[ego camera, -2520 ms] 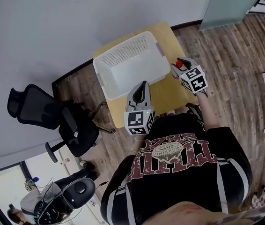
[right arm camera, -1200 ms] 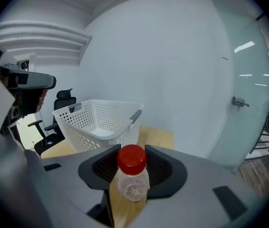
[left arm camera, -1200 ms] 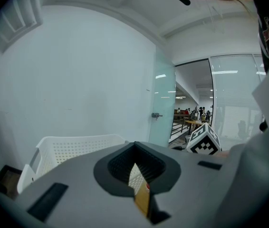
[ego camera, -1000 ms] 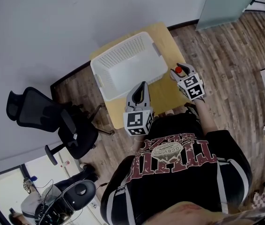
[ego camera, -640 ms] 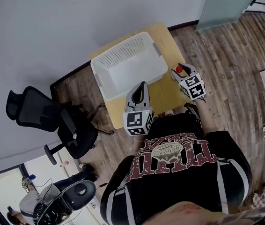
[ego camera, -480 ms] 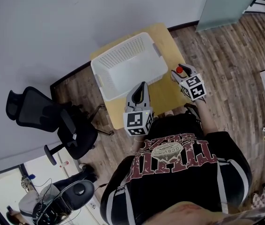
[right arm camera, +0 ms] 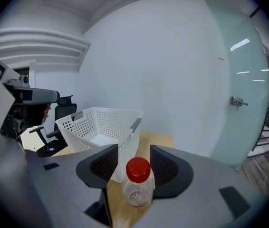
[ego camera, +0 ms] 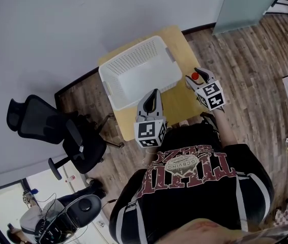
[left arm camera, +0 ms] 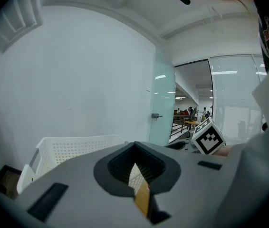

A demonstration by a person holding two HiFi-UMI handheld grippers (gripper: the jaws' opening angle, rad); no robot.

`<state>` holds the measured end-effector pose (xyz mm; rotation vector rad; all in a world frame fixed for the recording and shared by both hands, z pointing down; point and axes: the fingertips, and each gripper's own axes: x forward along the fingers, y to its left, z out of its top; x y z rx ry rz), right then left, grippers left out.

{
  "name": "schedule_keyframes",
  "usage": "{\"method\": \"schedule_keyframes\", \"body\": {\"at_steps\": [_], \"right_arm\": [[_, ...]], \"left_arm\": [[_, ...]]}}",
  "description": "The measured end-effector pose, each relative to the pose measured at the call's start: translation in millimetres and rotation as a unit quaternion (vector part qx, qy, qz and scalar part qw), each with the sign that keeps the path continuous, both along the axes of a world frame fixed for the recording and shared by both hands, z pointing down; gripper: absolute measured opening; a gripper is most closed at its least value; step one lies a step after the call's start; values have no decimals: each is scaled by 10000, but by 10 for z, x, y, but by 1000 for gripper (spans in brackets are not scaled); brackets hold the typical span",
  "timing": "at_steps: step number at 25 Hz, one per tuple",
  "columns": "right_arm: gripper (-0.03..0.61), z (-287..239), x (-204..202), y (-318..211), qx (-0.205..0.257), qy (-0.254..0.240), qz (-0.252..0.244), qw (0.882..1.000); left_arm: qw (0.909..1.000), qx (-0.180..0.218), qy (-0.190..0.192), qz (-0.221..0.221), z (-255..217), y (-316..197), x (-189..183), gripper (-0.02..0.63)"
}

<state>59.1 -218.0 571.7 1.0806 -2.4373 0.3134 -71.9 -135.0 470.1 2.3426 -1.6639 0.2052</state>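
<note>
Right gripper point(right arm camera: 134, 152), spread around the upright bottle point(right arm camera: 137, 184) beside the basket point(right arm camera: 101, 125), wants a straight, steady hand; left gripper point(left arm camera: 135, 151) hovers pinched shut, empty.

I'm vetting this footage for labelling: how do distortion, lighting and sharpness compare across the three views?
Head view: evenly lit and sharp, soft shadows, basket crisp. Left gripper view: heavy fisheye with dark rounded corners, ceiling-light streaks on the glass wall. Right gripper view: same fisheye, back wall bowed, bottle sharp up close.
</note>
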Motion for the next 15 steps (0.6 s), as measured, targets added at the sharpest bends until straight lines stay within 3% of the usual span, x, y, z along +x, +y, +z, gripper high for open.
{"method": "schedule_keyframes", "body": {"at_steps": [15], "right_arm": [[201,-506,-204,104,501,-367,-237,9978]], "left_arm": [[9999,84,-17,-142,-34,95,-23,27]]}}
